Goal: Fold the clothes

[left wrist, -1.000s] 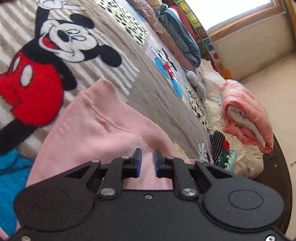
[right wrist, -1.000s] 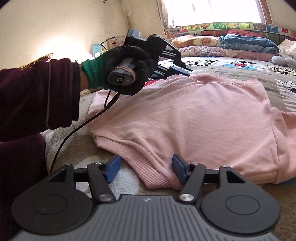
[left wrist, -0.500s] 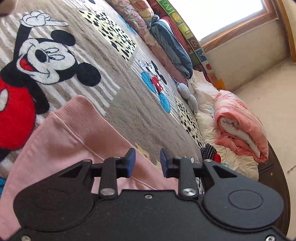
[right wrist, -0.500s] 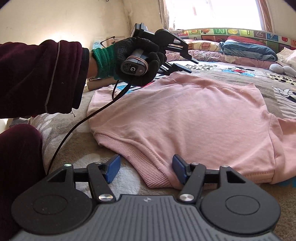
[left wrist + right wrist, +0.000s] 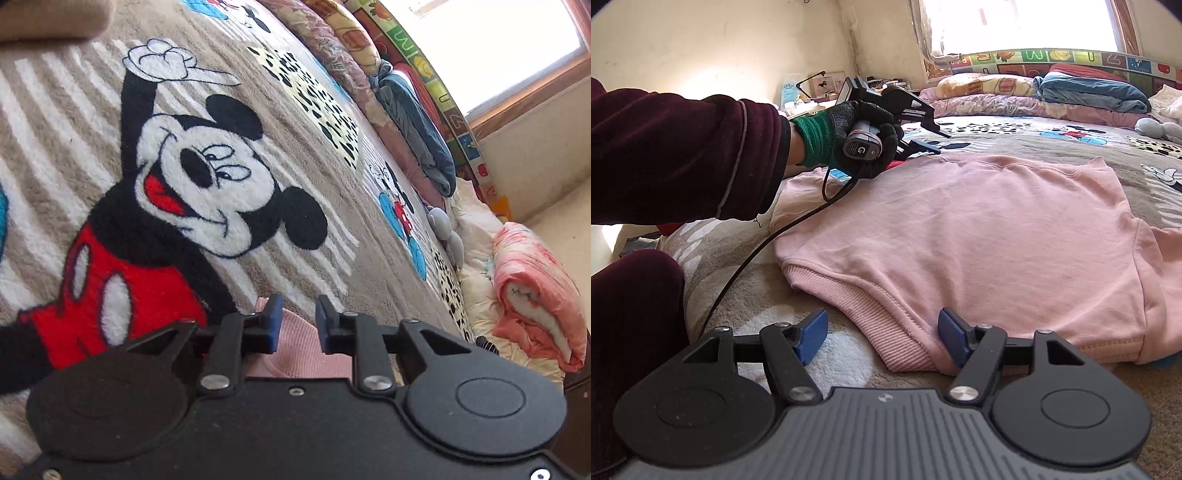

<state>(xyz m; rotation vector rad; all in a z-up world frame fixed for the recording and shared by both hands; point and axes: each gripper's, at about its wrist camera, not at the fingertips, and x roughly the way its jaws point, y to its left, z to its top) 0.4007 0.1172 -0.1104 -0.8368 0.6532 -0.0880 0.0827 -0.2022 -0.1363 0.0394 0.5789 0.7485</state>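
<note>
A large beige fleece blanket printed with a cartoon mouse point(image 5: 207, 192) covers the bed. On it a pale pink long-sleeved sweatshirt point(image 5: 979, 236) lies spread flat, ribbed hem nearest the right-hand camera, one sleeve running out to the right.

Over the last second the left gripper point(image 5: 297, 325), held in a dark gloved hand point(image 5: 864, 144), has travelled outward along the far left part of the sweatshirt. A second ago broad pink cloth filled its view; now only a small ribbed pink tip, probably a cuff, shows between its blue pads, and the jaws have spread from nearly closed to a moderate gap. That suggests it is lining up on the sleeve end for a fold, though whether the pads touch the cloth is hard to tell from this low angle.

The right gripper point(image 5: 882, 338) has not moved. It sits low at the near edge of the sweatshirt, jaws wide apart, with the ribbed hem corner point(image 5: 886, 332) lying between the pads and nothing clamped.
</note>
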